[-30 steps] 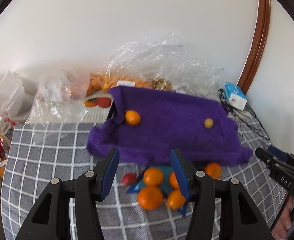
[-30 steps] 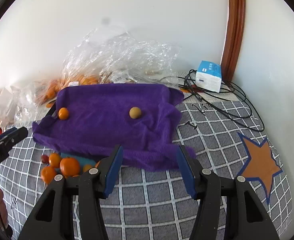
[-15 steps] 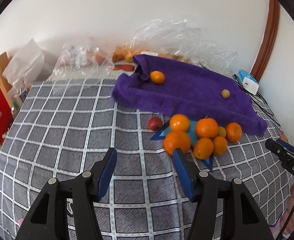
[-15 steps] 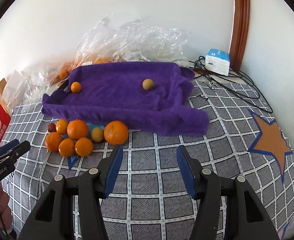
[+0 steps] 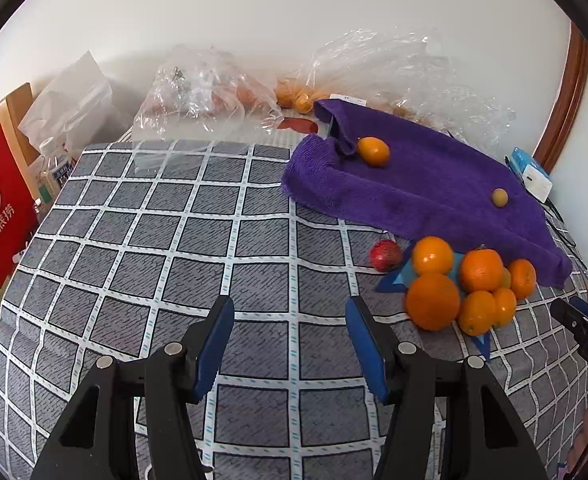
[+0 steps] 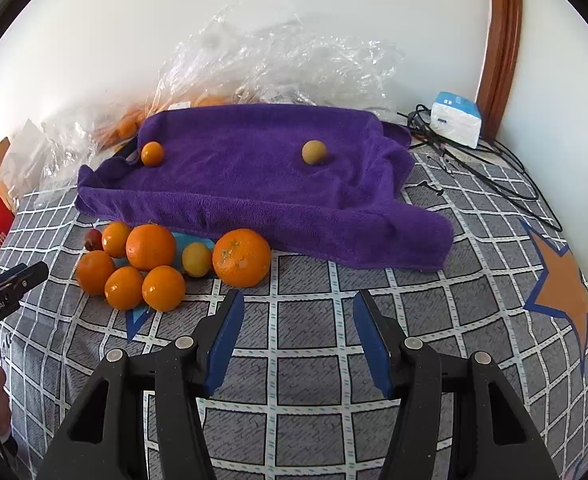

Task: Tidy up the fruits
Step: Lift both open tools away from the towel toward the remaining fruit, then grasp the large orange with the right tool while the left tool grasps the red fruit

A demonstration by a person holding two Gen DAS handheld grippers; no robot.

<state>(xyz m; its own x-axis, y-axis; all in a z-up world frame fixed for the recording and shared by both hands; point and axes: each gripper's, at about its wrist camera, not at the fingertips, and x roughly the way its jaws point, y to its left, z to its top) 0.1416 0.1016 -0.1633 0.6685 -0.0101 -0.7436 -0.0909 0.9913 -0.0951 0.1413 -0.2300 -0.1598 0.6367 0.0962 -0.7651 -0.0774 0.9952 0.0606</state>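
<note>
A: Looking at the purple towel (image 6: 253,184); only a small orange (image 6: 152,153) and a tan fruit (image 6: 314,152) sit on it, well apart.

B: And the pile of oranges (image 6: 149,260) waits on the checked cloth (image 5: 173,240) beside the towel; most sorting is left, I'd judge.

A: Left gripper (image 5: 289,320) and right gripper (image 6: 298,312) both hover part open, holding nothing; the left's jaws have just widened.

Towel (image 6: 253,184) lies at rear of counter (image 6: 334,360), two small fruits (image 6: 152,153) on it. Orange cluster (image 6: 149,258) sits before its left edge. Plastic bags (image 6: 277,64) behind; tissue pack (image 6: 456,119) rear right.
</note>
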